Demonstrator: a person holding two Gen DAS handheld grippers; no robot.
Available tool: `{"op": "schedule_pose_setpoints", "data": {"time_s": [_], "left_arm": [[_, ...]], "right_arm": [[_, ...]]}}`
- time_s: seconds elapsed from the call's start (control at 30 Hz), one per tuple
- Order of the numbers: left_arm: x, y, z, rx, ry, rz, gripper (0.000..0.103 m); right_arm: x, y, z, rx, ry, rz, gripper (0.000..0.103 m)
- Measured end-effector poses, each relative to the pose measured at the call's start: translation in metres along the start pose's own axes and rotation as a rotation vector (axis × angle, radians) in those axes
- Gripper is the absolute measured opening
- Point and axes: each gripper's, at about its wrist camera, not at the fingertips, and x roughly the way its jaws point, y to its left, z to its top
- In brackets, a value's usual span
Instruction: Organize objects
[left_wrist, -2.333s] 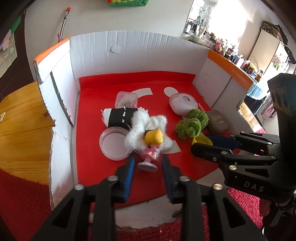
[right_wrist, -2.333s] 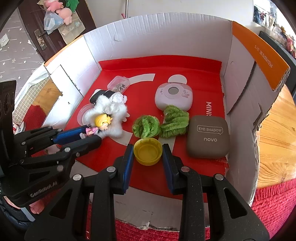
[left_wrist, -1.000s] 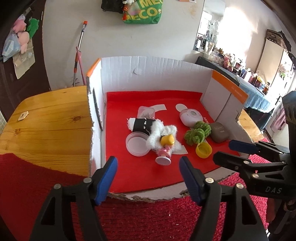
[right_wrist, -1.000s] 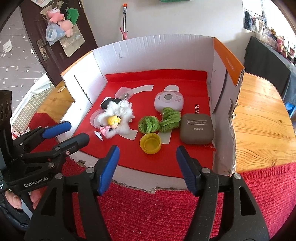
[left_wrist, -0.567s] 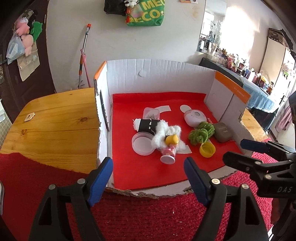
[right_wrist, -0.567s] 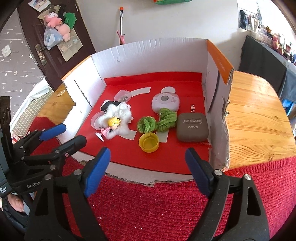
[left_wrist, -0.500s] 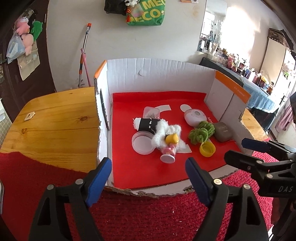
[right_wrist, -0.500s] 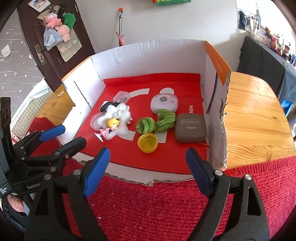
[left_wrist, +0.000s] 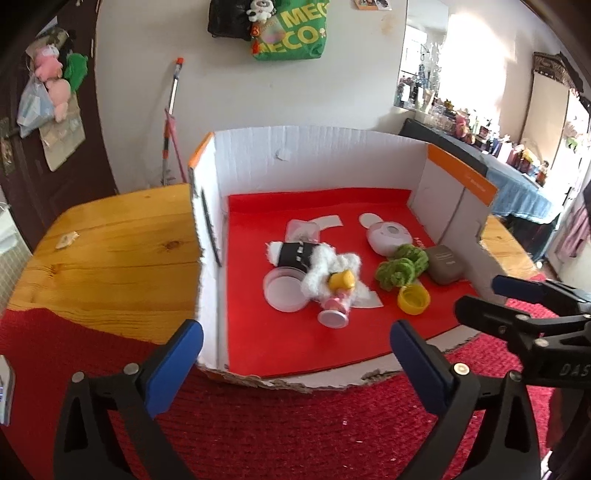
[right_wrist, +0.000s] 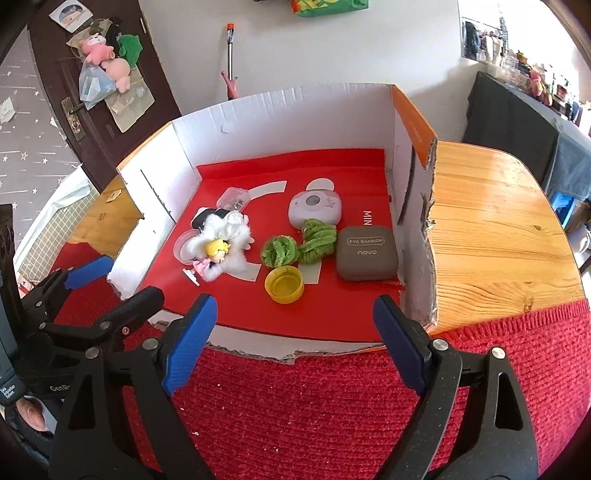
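Pulled back from cardboard box (right_wrist: 280, 107), left gripper (left_wrist: 291, 354) and right gripper (right_wrist: 291, 332) jaws opening, empty; doll (left_wrist: 338, 295) and yellow cap (right_wrist: 284, 284) released near box's front edge, placement likely finished.

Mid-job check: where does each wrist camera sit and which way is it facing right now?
Left wrist: on the left gripper, tilted down at the box from its near left; own fingers opening, empty, right gripper alongside.
Right wrist: on the right gripper, tilted down from the box's near right; own fingers opening, empty, left gripper at left.
Shared: doll, yellow cap, green scrunchies, eyeshadow case.
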Motion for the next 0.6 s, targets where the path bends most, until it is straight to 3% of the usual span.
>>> {"op": "schedule_pose_setpoints", "data": {"time_s": [0.3, 0.6], "left_arm": [[0.003, 0.012, -0.001, -0.043, 0.010, 0.002, 0.103], [0.005, 0.007, -0.004, -0.016, 0.012, 0.015, 0.103]], "right_arm": [[-0.004, -0.001, -0.004, -0.003, -0.058, -0.066, 0.093], [-0.002, 0.003, -0.009, -0.027, -0.076, -0.102, 0.093]]}}
